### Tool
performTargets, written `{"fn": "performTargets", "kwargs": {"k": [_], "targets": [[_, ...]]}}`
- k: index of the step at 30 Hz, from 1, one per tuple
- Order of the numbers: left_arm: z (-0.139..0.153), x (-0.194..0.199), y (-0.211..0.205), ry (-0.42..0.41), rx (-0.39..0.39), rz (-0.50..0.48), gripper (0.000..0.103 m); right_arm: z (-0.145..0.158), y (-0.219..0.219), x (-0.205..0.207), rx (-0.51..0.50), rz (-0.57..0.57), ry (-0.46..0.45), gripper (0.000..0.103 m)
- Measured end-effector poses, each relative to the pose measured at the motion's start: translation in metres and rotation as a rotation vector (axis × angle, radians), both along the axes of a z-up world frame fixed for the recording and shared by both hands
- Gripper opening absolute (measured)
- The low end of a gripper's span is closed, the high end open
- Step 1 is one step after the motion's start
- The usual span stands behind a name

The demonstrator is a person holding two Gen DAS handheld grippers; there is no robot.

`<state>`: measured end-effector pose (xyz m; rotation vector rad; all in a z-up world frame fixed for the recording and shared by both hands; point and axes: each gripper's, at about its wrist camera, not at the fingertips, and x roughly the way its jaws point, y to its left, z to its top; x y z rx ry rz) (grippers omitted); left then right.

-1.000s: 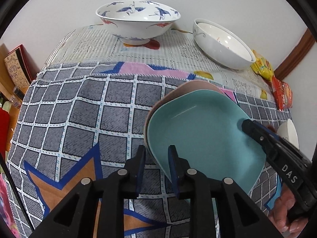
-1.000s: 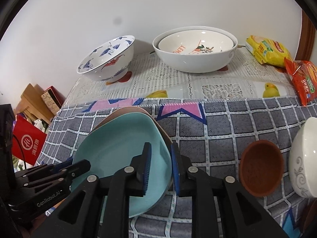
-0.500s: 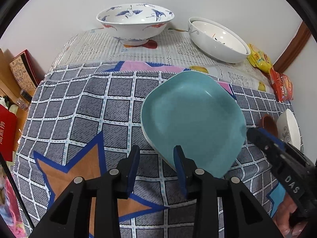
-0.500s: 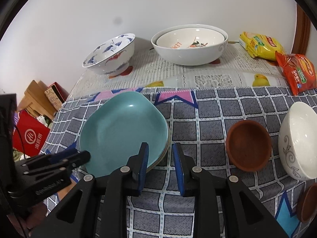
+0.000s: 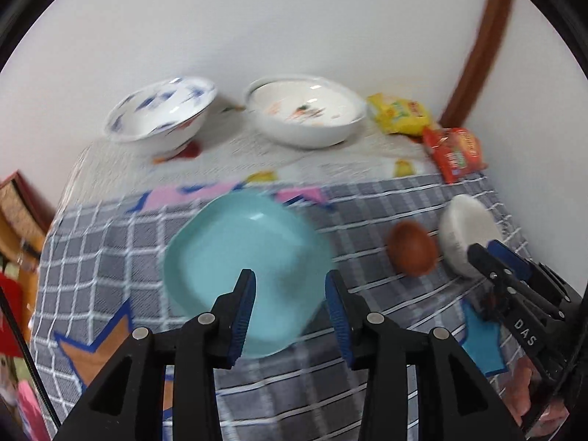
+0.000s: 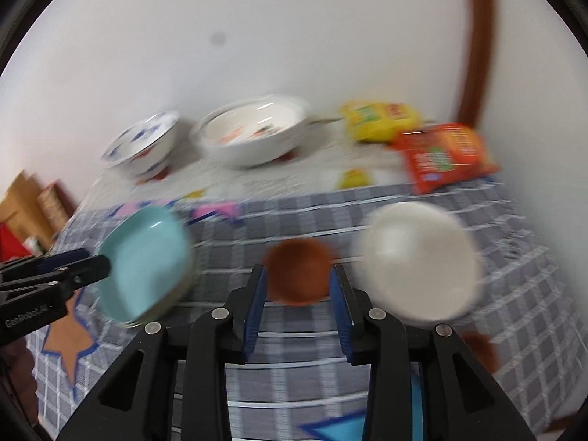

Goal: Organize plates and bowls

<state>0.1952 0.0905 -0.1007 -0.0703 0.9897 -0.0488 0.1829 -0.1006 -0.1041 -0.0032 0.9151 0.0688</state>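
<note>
**Brown bowl ahead of the right claw**

The small round brown bowl (image 6: 299, 273) sits on the checked grey tablecloth (image 6: 294, 386), just ahead of the right gripper (image 6: 297, 303), nearer than the left gripper (image 5: 290, 316). Both claws, just opening, hold nothing; the teal squarish plate (image 5: 242, 264) lies left.

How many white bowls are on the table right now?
4 at least: blue-patterned white bowl back left, a big white bowl beside it holding another, a plain white bowl front right. More may be hidden.
</note>
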Motion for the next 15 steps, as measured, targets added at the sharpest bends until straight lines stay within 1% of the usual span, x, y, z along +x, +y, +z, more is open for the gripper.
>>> {"fn": "performTargets", "kwargs": {"k": [2, 5, 6, 9, 12, 14, 15], "targets": [[0.004, 0.007, -0.021, -0.014, -0.004, -0.027, 0.038, 0.008, -0.027, -0.003, -0.008, -0.051, -0.007, 0.039], [0.004, 0.017, -0.051, -0.028, -0.013, -0.077, 0.038, 0.016, -0.063, -0.01, -0.033, -0.104, 0.003, 0.039], [0.003, 0.019, -0.059, -0.027, -0.011, -0.09, 0.038, 0.016, -0.077, -0.012, -0.057, -0.139, 0.007, 0.039], [-0.006, 0.029, -0.086, -0.021, 0.03, -0.13, 0.038, 0.01, -0.11, -0.021, -0.128, -0.215, 0.026, 0.04], [-0.016, 0.041, -0.102, 0.0, 0.046, -0.147, 0.038, 0.001, -0.139, -0.027, -0.108, -0.25, 0.068, 0.04], [-0.026, 0.051, -0.107, 0.051, 0.03, -0.162, 0.038, -0.008, -0.156, -0.031, -0.083, -0.274, 0.101, 0.04], [-0.03, 0.054, -0.108, 0.059, 0.028, -0.166, 0.038, -0.013, -0.166, -0.033, -0.07, -0.294, 0.116, 0.04]]}}
